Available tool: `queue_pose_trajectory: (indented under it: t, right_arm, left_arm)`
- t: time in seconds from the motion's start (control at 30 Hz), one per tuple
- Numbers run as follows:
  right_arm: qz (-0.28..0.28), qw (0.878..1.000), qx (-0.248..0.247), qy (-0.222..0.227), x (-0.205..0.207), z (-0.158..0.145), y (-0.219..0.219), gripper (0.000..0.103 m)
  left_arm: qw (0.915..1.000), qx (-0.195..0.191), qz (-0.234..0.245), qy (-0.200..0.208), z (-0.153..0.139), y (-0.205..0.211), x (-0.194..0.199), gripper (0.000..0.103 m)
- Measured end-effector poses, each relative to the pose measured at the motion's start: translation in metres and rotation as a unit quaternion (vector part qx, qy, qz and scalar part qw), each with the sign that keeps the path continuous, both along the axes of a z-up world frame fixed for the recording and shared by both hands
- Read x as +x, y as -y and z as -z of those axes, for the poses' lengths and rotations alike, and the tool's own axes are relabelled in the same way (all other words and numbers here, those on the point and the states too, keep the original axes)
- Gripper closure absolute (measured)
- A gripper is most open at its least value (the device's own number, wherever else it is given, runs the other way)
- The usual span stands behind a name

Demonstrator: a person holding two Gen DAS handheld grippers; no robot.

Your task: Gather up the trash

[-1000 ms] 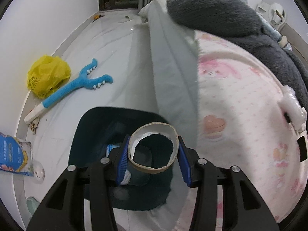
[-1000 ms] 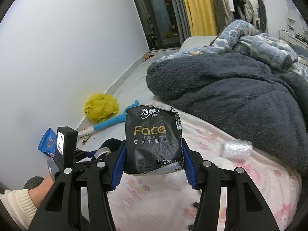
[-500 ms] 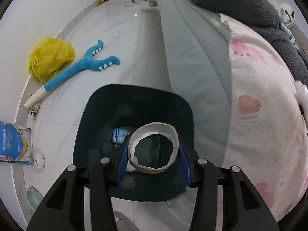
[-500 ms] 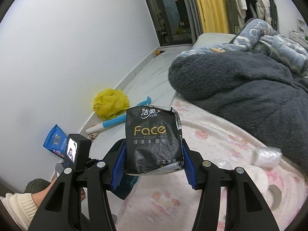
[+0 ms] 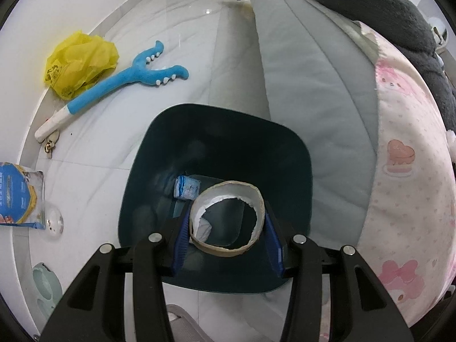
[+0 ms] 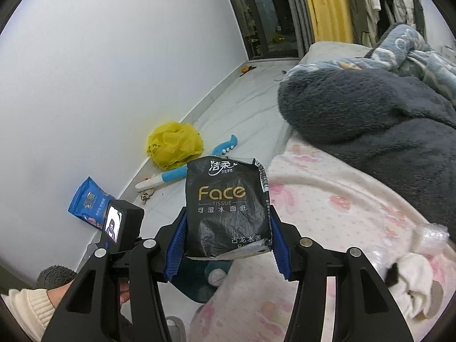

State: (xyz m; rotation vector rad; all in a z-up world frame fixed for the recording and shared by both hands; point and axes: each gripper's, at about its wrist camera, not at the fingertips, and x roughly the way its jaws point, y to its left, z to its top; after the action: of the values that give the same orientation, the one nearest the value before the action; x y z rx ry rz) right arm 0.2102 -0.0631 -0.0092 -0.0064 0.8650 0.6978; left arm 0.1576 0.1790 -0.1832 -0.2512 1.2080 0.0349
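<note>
My left gripper point(image 5: 228, 222) is shut on a brown cardboard tape ring point(image 5: 227, 219), held directly over the mouth of a dark teal trash bin point(image 5: 216, 131) on the floor beside the bed. A small blue-and-white wrapper point(image 5: 186, 187) lies inside the bin. In the right wrist view my right gripper point(image 6: 226, 229) is shut on a black "Face" tissue packet point(image 6: 226, 205), held upright above the edge of the pink bedsheet point(image 6: 327, 213). The bin point(image 6: 199, 287) shows just below that packet. The left gripper's body point(image 6: 121, 225) and the person's hand point(image 6: 59, 296) appear at lower left.
On the white floor by the wall lie a yellow plastic bag point(image 5: 79, 62), a blue plush stick point(image 5: 119, 82), a blue snack bag point(image 5: 20, 196) and a clear round lid point(image 5: 52, 221). A dark grey blanket point(image 6: 370, 119) and crumpled clear plastic point(image 6: 431, 236) lie on the bed.
The left gripper has moved off the bed's edge to stand over the middle of the bin, which now fills more of its view. The right gripper has swung left toward the bin with the packet.
</note>
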Motion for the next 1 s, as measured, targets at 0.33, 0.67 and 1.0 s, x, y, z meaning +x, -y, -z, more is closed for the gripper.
queue_pose_trajectory:
  t: [0.33,0.67,1.0]
  right_arm:
    - [-0.034,0.999,-0.015,-0.013,0.0,0.021,-0.053,0.049]
    - [-0.055,0.998,-0.029,-0.03,0.002,0.047,-0.1,0.049]
    - [-0.057,0.997,-0.039,-0.046,0.015,0.066,-0.113,0.049]
  left_arm:
    - [0.9995,-0.024,-0.022,-0.005,0.008,-0.033,-0.006,0.053]
    - [0.999,-0.042,-0.012,0.009,0.0,-0.055,-0.016,0.053]
    - [0.9971,-0.07,0.017,0.023,-0.009,-0.053,-0.019,0.033]
